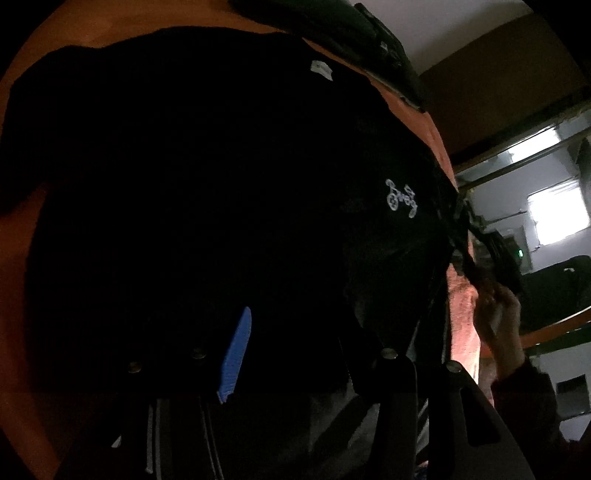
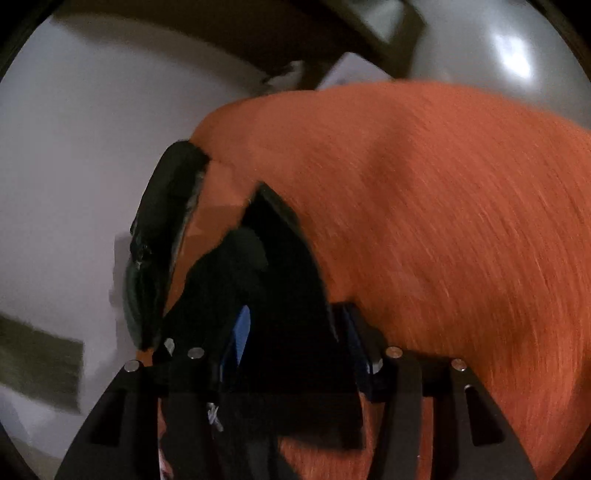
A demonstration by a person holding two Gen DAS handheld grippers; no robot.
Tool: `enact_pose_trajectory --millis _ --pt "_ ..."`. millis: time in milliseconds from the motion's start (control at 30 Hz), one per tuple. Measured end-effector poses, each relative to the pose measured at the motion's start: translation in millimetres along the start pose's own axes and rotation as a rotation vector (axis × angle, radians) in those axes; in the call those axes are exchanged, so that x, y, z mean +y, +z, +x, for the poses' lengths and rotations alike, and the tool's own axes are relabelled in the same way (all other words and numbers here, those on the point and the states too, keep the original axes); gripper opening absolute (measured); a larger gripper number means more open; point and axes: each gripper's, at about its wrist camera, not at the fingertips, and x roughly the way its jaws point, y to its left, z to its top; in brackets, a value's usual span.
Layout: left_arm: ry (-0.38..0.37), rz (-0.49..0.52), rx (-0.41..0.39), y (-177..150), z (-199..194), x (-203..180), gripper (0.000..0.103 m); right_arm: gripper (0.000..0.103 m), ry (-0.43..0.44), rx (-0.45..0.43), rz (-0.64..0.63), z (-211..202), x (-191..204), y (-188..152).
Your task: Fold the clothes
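We had the black T-shirt point(image 1: 207, 177) spread on the orange cloth point(image 2: 443, 206) | unfolded | left jaws' state unclear | right jaws parted around its corner, grip unclear.

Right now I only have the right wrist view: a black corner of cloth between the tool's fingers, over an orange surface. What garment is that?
Observer: The left wrist view shows a black garment spread on the orange surface, with a white embroidered logo on it.
Operator: Which end is the neck?
Observer: A white label sits near the garment's far edge, so likely that end.
Operator: Is the left tool gripping it?
Observer: Its blue pad shows against the cloth, but the picture is too dark to tell a grip.
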Motion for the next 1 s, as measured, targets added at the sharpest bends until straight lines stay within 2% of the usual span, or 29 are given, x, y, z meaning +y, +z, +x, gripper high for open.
enact_pose_trajectory --millis 67,200,233,267,300,333,533,733,867,900,933,967,1000 --pt "-0.010 0.004 0.015 -3.9 3.3 -2.1 0.050 0.050 -0.002 0.043 -0.105 12.5 9.0 26.8" --pt "-0.002 -0.001 0.051 -12.5 11.4 3.6 0.050 0.050 0.008 0.125 -0.209 28.9 17.7 54.4" --pt "-0.003 -0.014 0.057 -13.7 13.2 6.7 0.050 0.045 -0.004 0.136 -0.246 31.4 21.4 57.4" --pt "-0.004 -0.027 0.061 -14.7 14.4 9.9 0.050 0.026 -0.038 0.129 -0.302 33.0 27.4 57.0" --pt "-0.006 -0.038 0.063 -15.3 15.1 12.6 0.050 0.012 -0.071 0.125 -0.354 36.0 34.0 55.9" --pt "-0.006 -0.046 0.064 -15.5 15.4 14.5 0.050 0.004 -0.098 0.124 -0.395 39.4 40.7 53.1" --pt "0.003 -0.044 0.049 -10.9 14.7 17.1 0.050 0.004 -0.211 0.017 -0.638 7.2 87.2 25.7" --pt "-0.008 -0.066 0.049 -7.6 17.1 23.0 0.050 0.004 -0.266 -0.043 -0.970 -12.9 179.1 -50.5" --pt "-0.016 -0.069 0.050 -7.5 18.7 25.4 0.050 0.006 -0.304 0.035 -1.172 26.1 222.2 -140.2" --pt "-0.019 -0.071 0.051 -7.4 18.7 26.5 0.050 0.010 -0.322 0.070 -1.213 42.2 227.3 -165.5" --pt "-0.023 -0.072 0.052 -7.5 18.3 27.7 0.050 0.021 -0.339 0.115 -1.253 57.2 232.3 -190.4" --pt "-0.023 -0.072 0.052 -7.7 17.5 28.9 0.050 0.025 -0.339 0.169 -1.283 64.3 237.1 -211.1" --pt "-0.021 -0.068 0.053 -8.0 16.3 29.9 0.050 0.025 -0.309 0.192 -1.297 59.4 242.0 -224.9"
